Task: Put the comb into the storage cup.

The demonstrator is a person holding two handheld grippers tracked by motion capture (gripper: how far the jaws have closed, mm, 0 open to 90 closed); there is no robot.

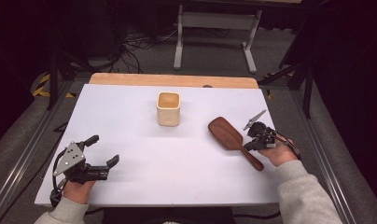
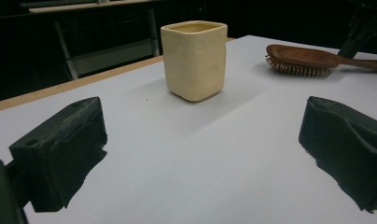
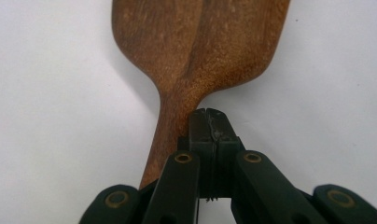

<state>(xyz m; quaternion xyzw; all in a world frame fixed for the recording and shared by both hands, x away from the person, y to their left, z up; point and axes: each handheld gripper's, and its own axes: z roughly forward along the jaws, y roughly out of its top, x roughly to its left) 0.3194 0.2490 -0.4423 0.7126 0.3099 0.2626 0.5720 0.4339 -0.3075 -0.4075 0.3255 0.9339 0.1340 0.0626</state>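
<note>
High view: the left gripper (image 1: 102,151) is hovering open near the worktop's near-left corner. Left gripper view: the cream square ceramic cup (image 2: 194,59) is standing mid-worktop. Right gripper view: the right gripper (image 3: 210,122) is sitting closed, empty, beside the brown wooden paddle hairbrush (image 3: 196,51); it could nudge that handle.

Cup (image 1: 168,108) stands upright on the table (image 1: 130,116), toward its far middle. Brush (image 1: 233,140) lies to the cup's right and nearer the person. Left gripper (image 1: 102,150) sits at near left; right gripper (image 1: 247,145) touches the brush handle.
</note>
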